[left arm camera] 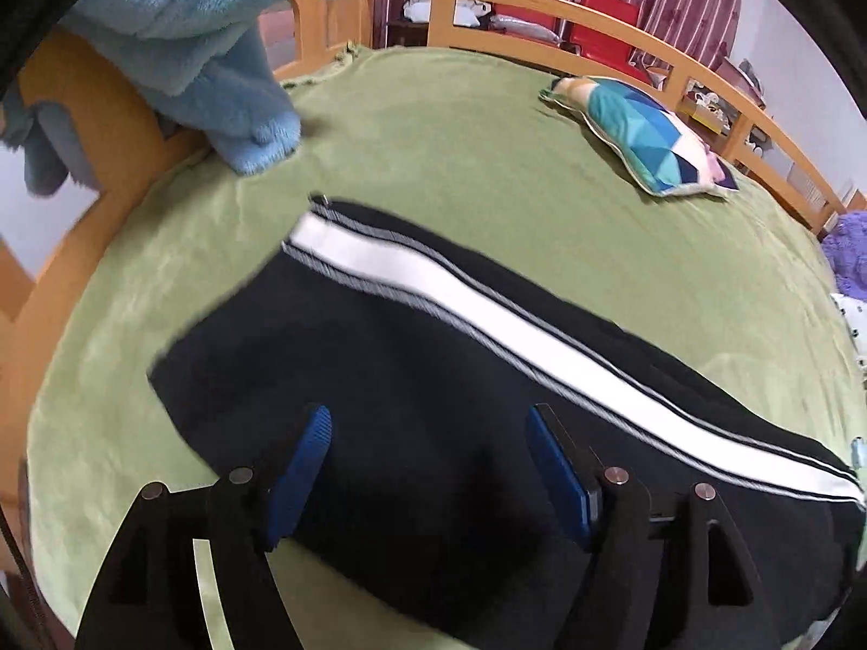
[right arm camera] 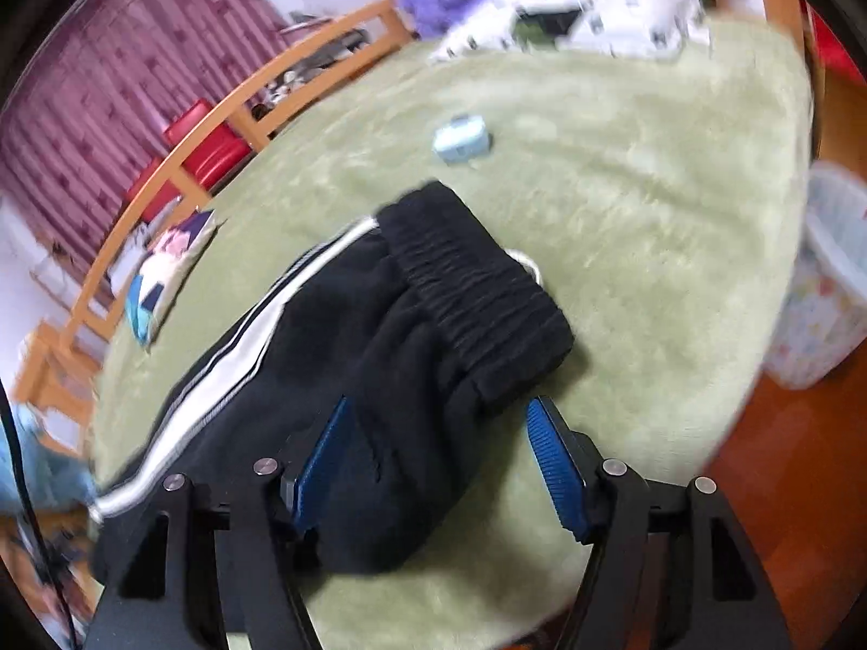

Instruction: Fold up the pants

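Black pants [left arm camera: 412,390] with a white side stripe [left arm camera: 487,319] lie folded lengthwise on the green bed cover [left arm camera: 460,151]. My left gripper [left arm camera: 428,417] hovers over the leg end with its blue fingers [left arm camera: 309,444] spread and nothing pinched between them. In the right wrist view the same pants [right arm camera: 379,357] show their ribbed elastic waistband [right arm camera: 482,292] and a white drawstring [right arm camera: 528,262]. My right gripper [right arm camera: 439,417] is open above the waist end; black cloth lies under the gap, and the pads do not press on it.
A wooden bed rail [left arm camera: 542,5] runs round the far side. A blue fleece garment [left arm camera: 217,54] hangs over the left rail. A patterned cushion [left arm camera: 645,135] lies at the right. A small pale-blue box [right arm camera: 460,138] sits on the cover. A white basket [right arm camera: 823,281] stands on the floor.
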A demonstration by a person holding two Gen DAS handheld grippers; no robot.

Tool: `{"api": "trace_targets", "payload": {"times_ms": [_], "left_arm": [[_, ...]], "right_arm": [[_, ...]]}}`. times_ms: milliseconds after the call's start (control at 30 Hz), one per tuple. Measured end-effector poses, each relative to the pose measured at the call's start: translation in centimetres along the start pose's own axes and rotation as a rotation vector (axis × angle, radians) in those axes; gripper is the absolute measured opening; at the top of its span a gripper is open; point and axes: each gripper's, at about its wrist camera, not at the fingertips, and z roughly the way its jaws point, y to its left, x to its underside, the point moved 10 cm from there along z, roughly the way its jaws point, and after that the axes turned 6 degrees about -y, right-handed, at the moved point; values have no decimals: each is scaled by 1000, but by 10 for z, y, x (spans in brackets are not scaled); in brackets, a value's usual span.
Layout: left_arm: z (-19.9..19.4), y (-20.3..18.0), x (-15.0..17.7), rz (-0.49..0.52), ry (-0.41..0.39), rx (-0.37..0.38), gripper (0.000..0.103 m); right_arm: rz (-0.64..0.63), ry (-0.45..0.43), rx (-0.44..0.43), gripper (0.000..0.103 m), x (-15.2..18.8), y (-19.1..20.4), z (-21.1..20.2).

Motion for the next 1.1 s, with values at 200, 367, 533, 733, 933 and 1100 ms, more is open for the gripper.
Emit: {"api": "trace_targets", "payload": {"times_ms": [200, 367, 533, 733, 933, 1100], "left_arm": [[-24, -12, 36, -82, 55, 59, 73], [-42, -7, 43, -39, 36, 27, 73], [-52, 11, 44, -36, 11, 20, 73], [-36, 34, 43, -47, 27, 7, 73], [-14, 46, 8, -28, -18, 31, 73], [24, 44, -51, 30, -89, 37, 72]], "right_arm": [[263, 49, -85, 64, -3, -9, 71], [6, -63, -216, 31, -77, 40, 30], [-88, -68, -71, 52, -107, 20, 36], [-94, 146, 114, 57, -48, -41, 68], [-232, 55, 217, 57, -48, -23, 21], [-281, -54, 147, 57, -52, 45, 0]]}}
